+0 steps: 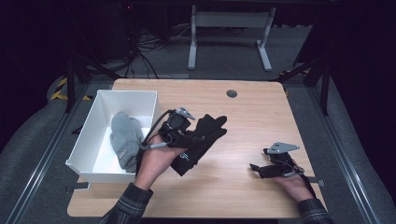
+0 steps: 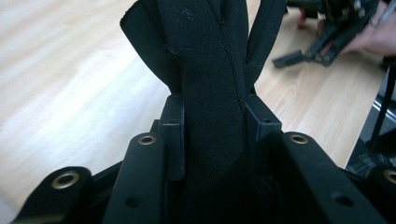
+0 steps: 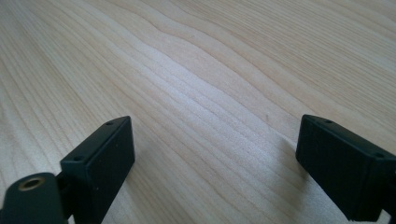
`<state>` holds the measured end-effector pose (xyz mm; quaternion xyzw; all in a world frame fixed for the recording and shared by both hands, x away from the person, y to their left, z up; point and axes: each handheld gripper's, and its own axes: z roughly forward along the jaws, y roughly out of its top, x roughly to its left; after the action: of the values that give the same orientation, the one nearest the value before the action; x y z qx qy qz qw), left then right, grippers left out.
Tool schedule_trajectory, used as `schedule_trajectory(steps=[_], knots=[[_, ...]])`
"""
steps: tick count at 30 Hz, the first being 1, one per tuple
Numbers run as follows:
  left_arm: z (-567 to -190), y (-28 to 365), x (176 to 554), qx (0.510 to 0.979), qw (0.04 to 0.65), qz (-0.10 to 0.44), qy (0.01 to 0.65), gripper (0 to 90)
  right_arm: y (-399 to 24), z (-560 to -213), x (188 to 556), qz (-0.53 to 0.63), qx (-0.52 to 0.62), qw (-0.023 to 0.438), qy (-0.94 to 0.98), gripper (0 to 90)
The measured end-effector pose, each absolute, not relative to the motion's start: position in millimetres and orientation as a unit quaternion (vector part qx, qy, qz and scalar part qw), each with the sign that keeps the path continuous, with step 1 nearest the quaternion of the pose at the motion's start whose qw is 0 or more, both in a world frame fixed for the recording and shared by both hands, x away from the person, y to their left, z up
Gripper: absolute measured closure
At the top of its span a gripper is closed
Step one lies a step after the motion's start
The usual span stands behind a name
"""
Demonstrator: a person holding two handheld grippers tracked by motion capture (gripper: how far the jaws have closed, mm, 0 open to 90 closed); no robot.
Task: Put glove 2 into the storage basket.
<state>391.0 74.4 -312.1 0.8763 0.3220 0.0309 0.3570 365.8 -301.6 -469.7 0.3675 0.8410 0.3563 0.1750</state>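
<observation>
Left tool [image 1: 198, 136] is clamped on the black glove [image 1: 201, 140], held above the table [image 1: 243, 116] beside the white bin [image 1: 88, 128] w/ a grey glove [image 1: 125, 137]. Right tool [image 1: 258, 169] rests open. Carry it fully over the rim before release, imo.

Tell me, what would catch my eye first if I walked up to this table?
Probably the black glove near the middle of the wooden table, pinched between the jaws of the left gripper. Next, the white box at the table's left edge with a grey glove lying inside. Over at the right, the right gripper sits low by the tabletop, jaws wide apart and holding nothing.
</observation>
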Motion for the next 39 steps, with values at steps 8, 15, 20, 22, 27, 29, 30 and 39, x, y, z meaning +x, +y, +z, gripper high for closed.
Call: schedule_trajectory(steps=[8,15,20,22,27,29,30,39], knots=[[-278.1,124.2,402.7,0.85,0.372,0.064,0.368,66.4,-301.6,-469.7,365.8,0.356,0.368,0.175,0.841,12.0],[-268.0,173.3,408.9,0.821,0.374,0.097,0.42,66.5,-301.6,-469.7,365.8,0.356,0.368,0.175,0.841,11.9],[-272.9,202.3,408.3,0.805,0.363,0.109,0.456,66.4,-302.8,-469.6,366.0,0.358,0.367,0.172,0.841,12.3],[-277.5,215.1,408.4,0.799,0.358,0.114,0.47,66.4,-303.7,-469.7,366.3,0.359,0.362,0.17,0.843,12.3],[-294.6,243.5,409.4,0.774,0.342,0.119,0.519,66.4,-304.4,-469.5,366.5,0.359,0.359,0.169,0.845,12.2],[-305.1,253.8,411.8,0.767,0.333,0.117,0.536,66.4,-304.4,-469.6,366.6,0.359,0.358,0.168,0.845,12.2],[-309.0,256.3,412.7,0.763,0.332,0.115,0.543,66.4,-304.5,-469.5,366.7,0.359,0.358,0.168,0.845,12.1],[-351.8,269.3,434.9,0.754,0.31,0.083,0.573,65.9,-304.4,-469.6,367.3,0.359,0.357,0.168,0.846,11.9]])
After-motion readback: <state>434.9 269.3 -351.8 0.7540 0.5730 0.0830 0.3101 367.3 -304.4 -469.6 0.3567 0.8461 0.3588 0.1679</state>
